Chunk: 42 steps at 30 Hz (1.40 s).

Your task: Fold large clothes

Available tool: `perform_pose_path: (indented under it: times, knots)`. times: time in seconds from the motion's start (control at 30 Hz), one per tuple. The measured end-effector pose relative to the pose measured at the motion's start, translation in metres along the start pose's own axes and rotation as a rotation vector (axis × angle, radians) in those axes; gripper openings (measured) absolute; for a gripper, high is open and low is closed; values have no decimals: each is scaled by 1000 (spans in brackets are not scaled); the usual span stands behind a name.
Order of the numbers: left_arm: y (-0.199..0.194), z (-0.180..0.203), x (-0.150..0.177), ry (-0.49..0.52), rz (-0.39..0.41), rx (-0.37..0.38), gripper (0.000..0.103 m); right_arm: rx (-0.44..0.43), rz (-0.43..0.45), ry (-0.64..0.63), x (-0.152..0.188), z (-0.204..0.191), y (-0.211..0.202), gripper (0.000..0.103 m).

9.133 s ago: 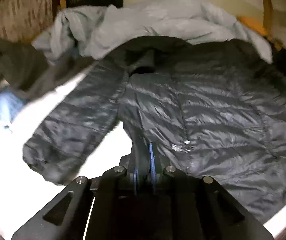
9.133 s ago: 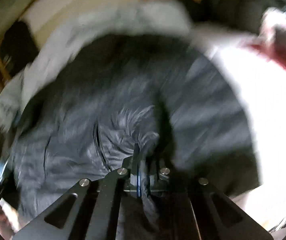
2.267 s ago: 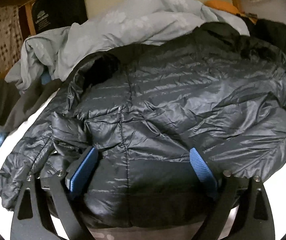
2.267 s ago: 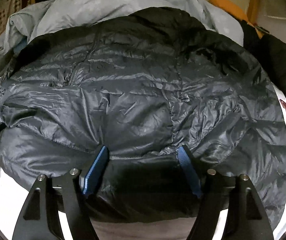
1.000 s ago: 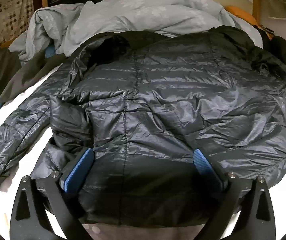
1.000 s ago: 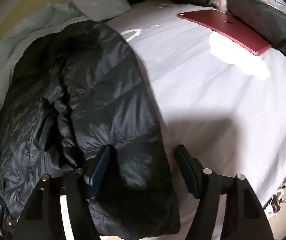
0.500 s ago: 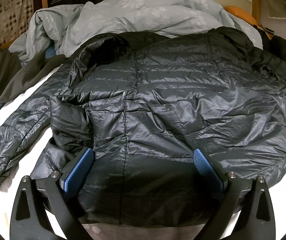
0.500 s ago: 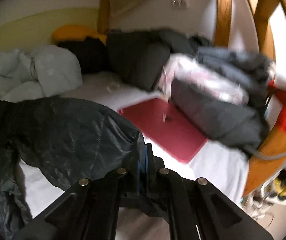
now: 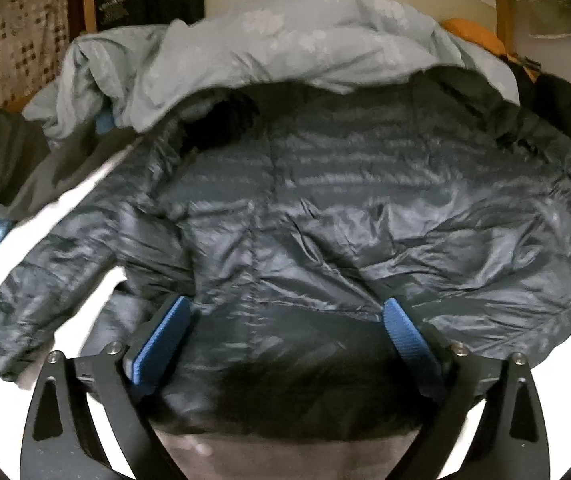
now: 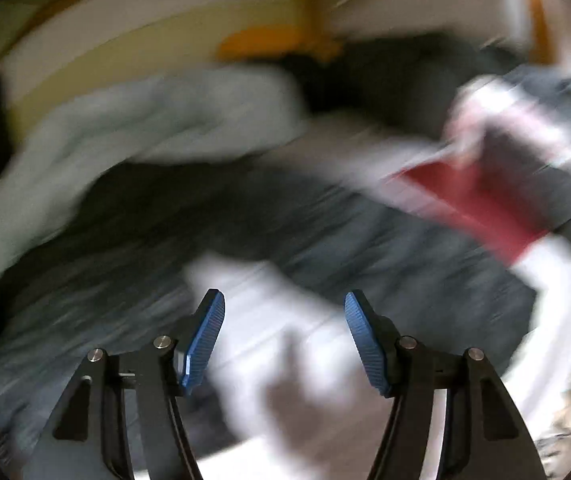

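Nearest, two grippers show, one per view, each with two blue-padded fingers. The left gripper (image 9: 285, 338) is spread wide, released, its pads (image 9: 161, 344) flanking the hem of the one dark quilted puffer jacket (image 9: 345, 220) without pinching it. The right gripper (image 10: 284, 338) is likewise spread and grasps nothing; white bedsheet (image 10: 269, 312) lies between its fingers, in a badly smeared view. The jacket lies flat across the bed, one sleeve (image 9: 45, 276) stretched out to the left over the sheet, its collar toward the far side. Behind it sits one rumpled pale grey-blue duvet (image 9: 285, 44). In the right view, one flat red item (image 10: 481, 204) lies on the sheet beyond the jacket, beside dark bundles too blurred to count.
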<state>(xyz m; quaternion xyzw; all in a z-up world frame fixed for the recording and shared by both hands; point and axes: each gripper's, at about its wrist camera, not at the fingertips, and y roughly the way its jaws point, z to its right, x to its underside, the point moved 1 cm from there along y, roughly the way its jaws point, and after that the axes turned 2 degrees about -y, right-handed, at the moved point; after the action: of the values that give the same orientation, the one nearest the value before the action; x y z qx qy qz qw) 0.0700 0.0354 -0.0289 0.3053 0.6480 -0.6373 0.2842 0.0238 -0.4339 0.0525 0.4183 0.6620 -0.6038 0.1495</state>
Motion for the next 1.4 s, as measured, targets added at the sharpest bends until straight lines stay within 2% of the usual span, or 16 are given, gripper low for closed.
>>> perform_pose_path:
  times: [0.07,0.17,0.27,0.37,0.43,0.47,0.57,0.7,0.77,0.83,0.97,1.07,1.13,1.23,1.3,1.4]
  knots:
    - [-22,-10,-6,-19,61,13,90,-72,-80,-50,22,-18,5,64]
    - [-44,-34,-14,-68,91,-18,90,-73,-126,-100,43,-36,11,64]
    - [-36,-66,-12,-173,7,-11,90,-12,-156,-83,54,-35,20,64]
    - [-17,-89,3,-269,-95,-34,90,-27,-184,-5,63,-20,23,64]
    - [-2,-82,12,-180,-159,-134,87,-88,-204,51,68,-10,20,64]
    - [-1,-76,14,-142,-168,-137,82,-140,-213,70,73,-6,18,64]
    - [-8,-74,14,-156,-143,-76,80,-259,-260,50,82,-17,18,64]
    - [-9,-71,14,-152,-108,-78,76,-316,-292,10,87,-35,28,64]
    - [-21,-58,13,-90,-37,-84,75,-265,-270,-47,93,-48,24,64]
    - [-38,-42,12,4,52,-79,75,-170,-157,-206,95,-72,4,64]
    - [-57,-13,13,188,136,-51,70,-106,28,-524,109,-123,-23,64]
    - [-69,1,15,293,162,5,70,-73,11,-694,130,-148,-17,64]
    - [-66,8,17,369,111,67,70,-53,-23,-786,144,-158,-9,64]
    - [-52,11,27,442,55,17,70,8,-57,-884,161,-168,3,64]
    - [-57,10,28,460,86,-2,70,33,-48,-906,165,-169,6,66]
    - [-88,6,21,419,201,71,70,95,-26,-894,161,-164,9,70]
